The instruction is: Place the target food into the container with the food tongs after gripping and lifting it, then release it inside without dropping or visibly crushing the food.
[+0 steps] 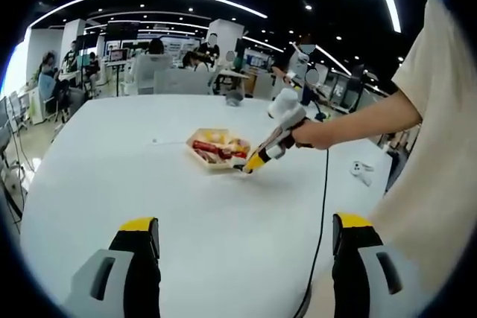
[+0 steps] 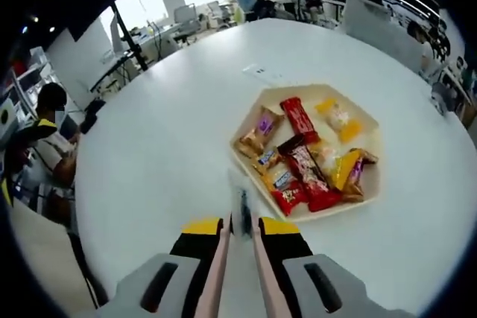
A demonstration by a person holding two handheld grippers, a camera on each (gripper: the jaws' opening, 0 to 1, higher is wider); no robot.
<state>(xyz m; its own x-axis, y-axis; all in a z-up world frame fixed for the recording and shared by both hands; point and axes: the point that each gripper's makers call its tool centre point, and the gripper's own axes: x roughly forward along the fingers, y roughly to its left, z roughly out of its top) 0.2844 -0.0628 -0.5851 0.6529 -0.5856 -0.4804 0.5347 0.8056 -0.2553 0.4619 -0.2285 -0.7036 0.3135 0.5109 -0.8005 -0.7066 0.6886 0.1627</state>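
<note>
Right tongs (image 2: 240, 227) closed at tray (image 2: 373, 184) edge.

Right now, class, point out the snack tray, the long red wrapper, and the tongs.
Snack tray (image 2: 297, 95): right gripper view, bare far rim.
Long red wrapper (image 2: 299, 120): right gripper view, its middle.
Tongs (image 2: 241, 210): right gripper view, near the tips.

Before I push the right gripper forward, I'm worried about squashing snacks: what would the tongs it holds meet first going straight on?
Probably the near rim of the beige hexagonal tray, then the red wrapped snack beside it. The right gripper is shut on the pale food tongs; depth is unclear.
</note>
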